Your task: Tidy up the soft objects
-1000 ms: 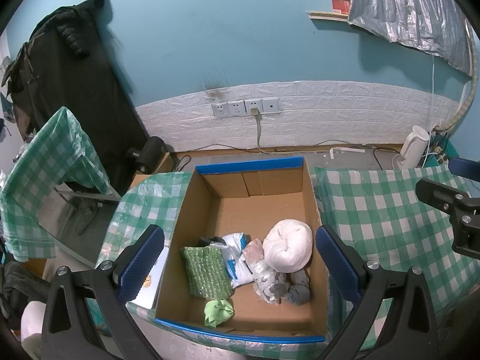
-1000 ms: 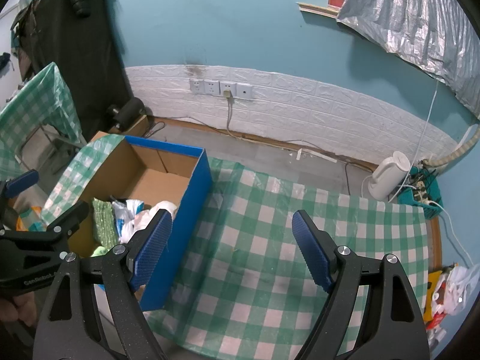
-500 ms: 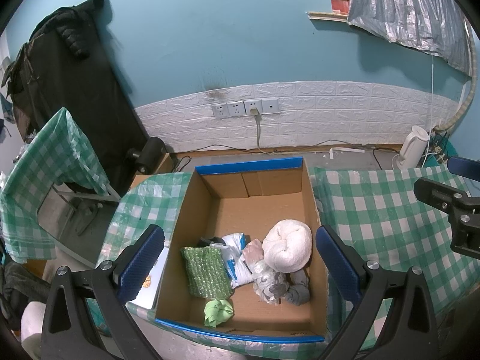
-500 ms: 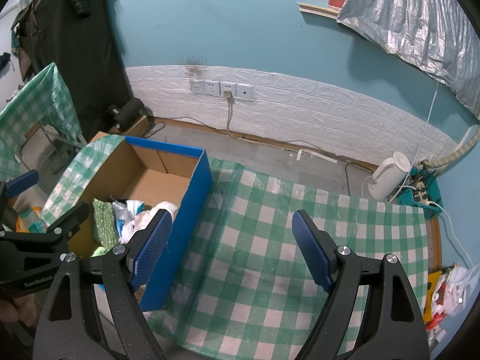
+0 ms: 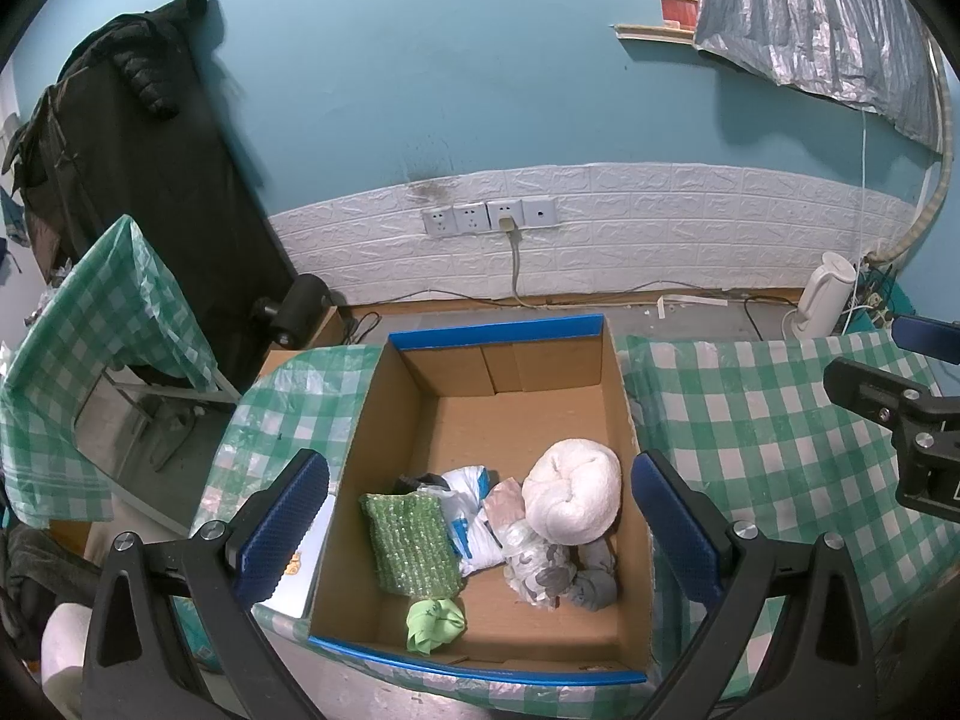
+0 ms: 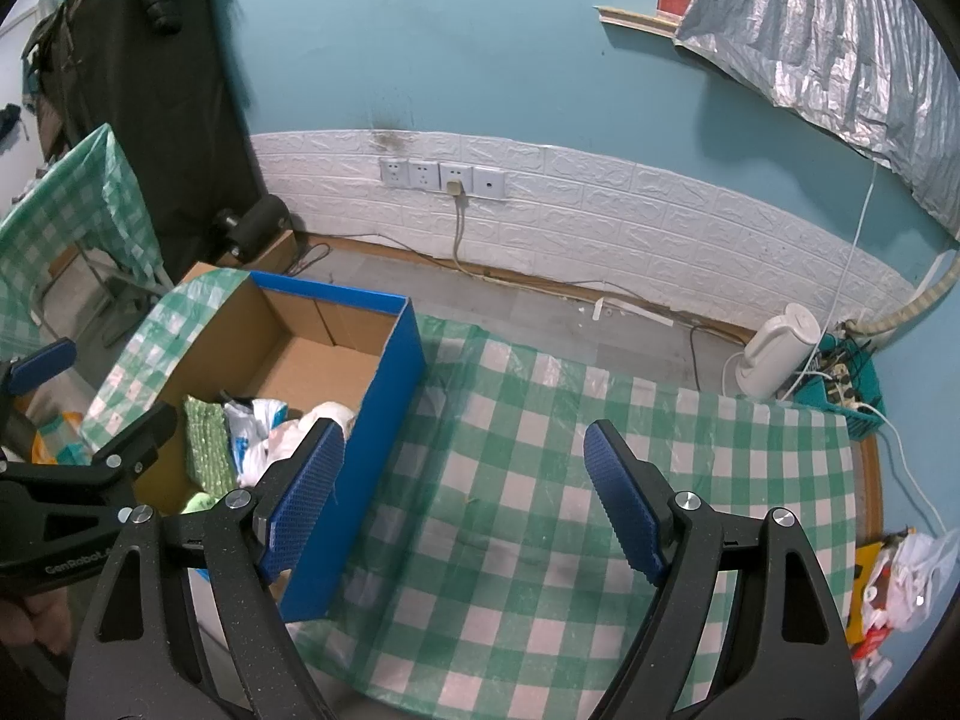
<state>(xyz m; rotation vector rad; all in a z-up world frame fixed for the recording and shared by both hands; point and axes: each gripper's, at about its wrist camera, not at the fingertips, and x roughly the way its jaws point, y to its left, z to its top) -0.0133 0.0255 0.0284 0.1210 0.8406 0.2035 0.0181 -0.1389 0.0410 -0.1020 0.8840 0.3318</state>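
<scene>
Since the soft objects, among them a rolled white towel (image 5: 573,498) and a green knitted cloth (image 5: 411,543), already lie inside the cardboard box (image 5: 498,333), I hold both grippers' jaws released and empty, the left gripper (image 5: 480,531) above it, the right gripper (image 6: 465,495) beside it.

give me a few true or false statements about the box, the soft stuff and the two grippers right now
1. The white rolled towel lies inside the cardboard box. True.
2. The left gripper holds the green mesh pouch. False: its fingers stand apart with nothing between them, and the pouch lies in the box.
3. The right gripper is open over the checked tablecloth. True.
4. The box is empty. False: it also holds a small green cloth and a white plastic bag.
5. The box has a red rim. False: the rim is blue.
</scene>
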